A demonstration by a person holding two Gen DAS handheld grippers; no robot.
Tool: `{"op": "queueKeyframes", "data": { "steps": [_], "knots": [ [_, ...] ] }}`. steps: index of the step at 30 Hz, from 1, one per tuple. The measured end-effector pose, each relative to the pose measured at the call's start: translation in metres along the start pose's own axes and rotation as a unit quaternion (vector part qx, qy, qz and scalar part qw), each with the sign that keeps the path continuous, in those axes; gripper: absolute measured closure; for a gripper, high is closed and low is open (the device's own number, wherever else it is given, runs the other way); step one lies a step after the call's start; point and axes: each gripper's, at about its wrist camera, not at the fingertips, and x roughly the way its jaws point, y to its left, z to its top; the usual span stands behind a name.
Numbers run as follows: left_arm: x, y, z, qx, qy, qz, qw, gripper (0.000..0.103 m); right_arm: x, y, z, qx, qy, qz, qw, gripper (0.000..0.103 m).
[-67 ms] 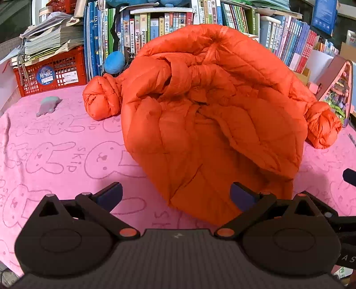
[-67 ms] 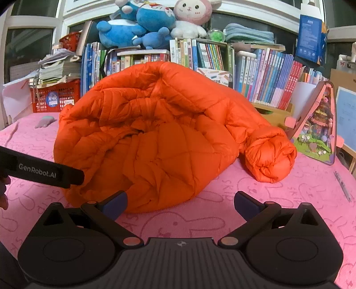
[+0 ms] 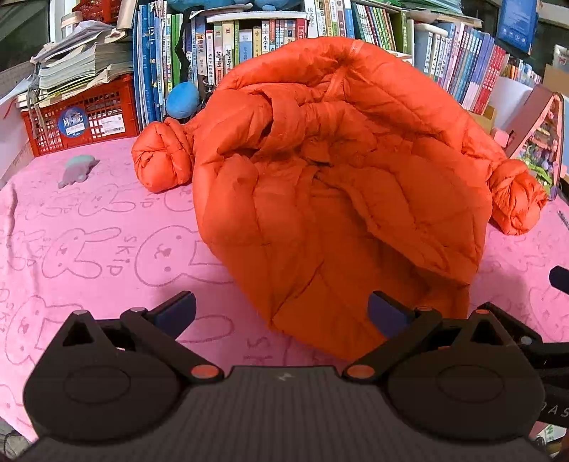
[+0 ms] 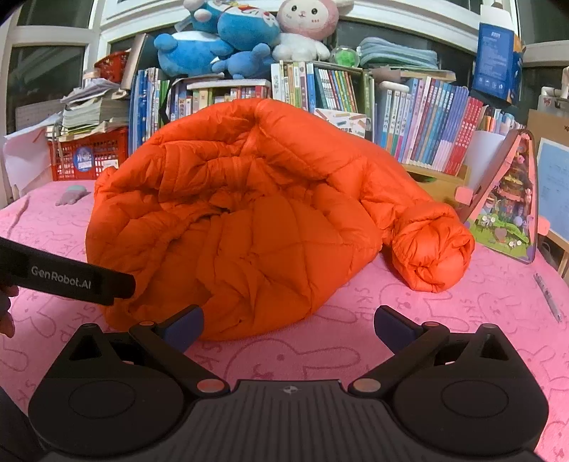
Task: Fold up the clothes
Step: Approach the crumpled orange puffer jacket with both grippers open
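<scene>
An orange quilted down jacket point(image 3: 338, 192) lies bunched in a heap on the pink bunny-print cloth point(image 3: 89, 248), its two sleeves rolled into knobs at left point(image 3: 160, 160) and right point(image 3: 515, 199). My left gripper point(image 3: 281, 312) is open just in front of the jacket's near hem, nothing between its fingers. In the right wrist view the jacket point(image 4: 249, 227) fills the middle, one rolled sleeve point(image 4: 434, 248) at its right. My right gripper point(image 4: 288, 323) is open, its left fingertip point(image 4: 185, 325) close to the hem. The left gripper's black body point(image 4: 67, 277) enters from the left.
Rows of books point(image 4: 426, 121) and plush toys point(image 4: 242, 32) line the back. A red crate point(image 3: 81, 121) with stacked papers stands back left, a small grey toy point(image 3: 76, 170) on the cloth before it. A pink dollhouse-like toy point(image 4: 505, 206) stands at right, a pen point(image 4: 547, 295) near it.
</scene>
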Motion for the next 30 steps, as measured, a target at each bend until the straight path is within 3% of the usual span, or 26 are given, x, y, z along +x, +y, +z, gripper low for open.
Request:
{"op": "queueKeyframes", "data": {
  "steps": [18, 22, 26, 30],
  "knots": [
    [0.012, -0.003, -0.007, 0.018, 0.009, 0.009, 0.9998, 0.000, 0.006, 0.003, -0.001, 0.005, -0.004, 0.004, 1.000, 0.000],
    [0.006, -0.004, 0.014, 0.039, -0.040, 0.019, 0.9982, 0.000, 0.012, 0.003, 0.009, -0.017, -0.026, 0.007, 0.999, 0.000],
    [0.013, -0.008, 0.037, 0.045, -0.094, 0.019, 0.9944, 0.000, 0.023, 0.004, 0.027, -0.042, -0.073, 0.005, 0.996, 0.000],
    [0.035, -0.013, 0.047, 0.047, -0.108, 0.019, 0.9929, 0.000, 0.047, 0.002, 0.038, -0.042, -0.086, -0.001, 0.995, 0.000]
  ]
}}
